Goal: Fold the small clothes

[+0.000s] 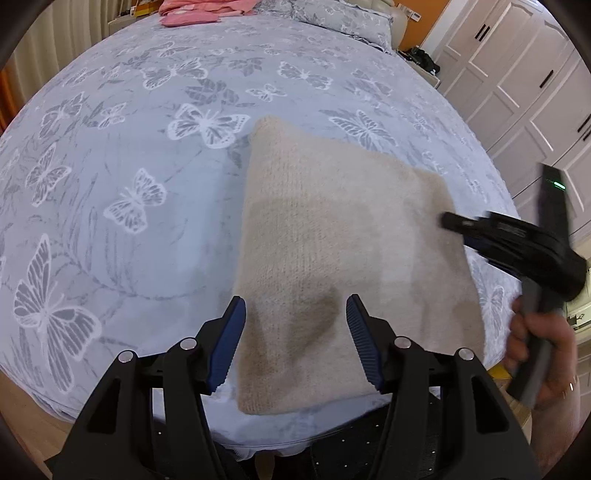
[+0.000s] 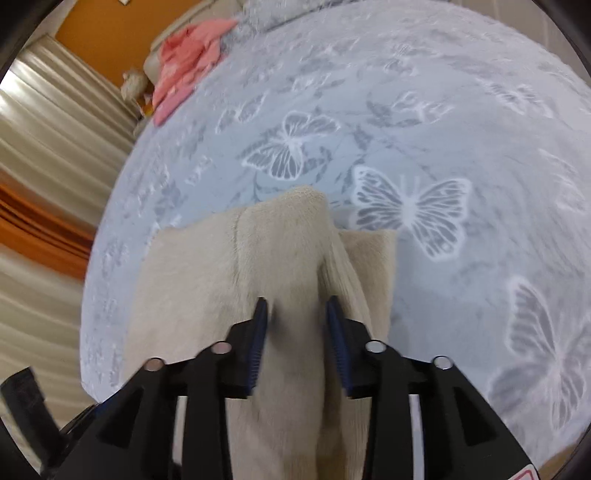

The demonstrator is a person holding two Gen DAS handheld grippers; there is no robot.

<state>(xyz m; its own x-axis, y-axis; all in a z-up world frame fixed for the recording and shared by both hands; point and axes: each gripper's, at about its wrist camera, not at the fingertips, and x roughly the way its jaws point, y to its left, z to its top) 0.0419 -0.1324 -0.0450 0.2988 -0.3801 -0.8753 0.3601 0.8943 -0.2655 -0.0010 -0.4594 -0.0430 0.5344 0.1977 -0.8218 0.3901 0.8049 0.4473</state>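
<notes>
Bed (image 1: 110, 229): one beige garment (image 1: 332, 240), one pink pile (image 1: 199, 9).

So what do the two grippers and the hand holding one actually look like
Both the left gripper and right gripper are black plastic frames with angular cut-outs, round silver pins at the pivots and ribbed dark blue pads on the fingers. The right one's handle carries a small green light. The hand gripping it wears a thin ring; no sleeve shows.

sweater (image 1: 332, 240): beige fuzzy knit | bedsheet (image 1: 129, 166): smooth printed cloth
</notes>
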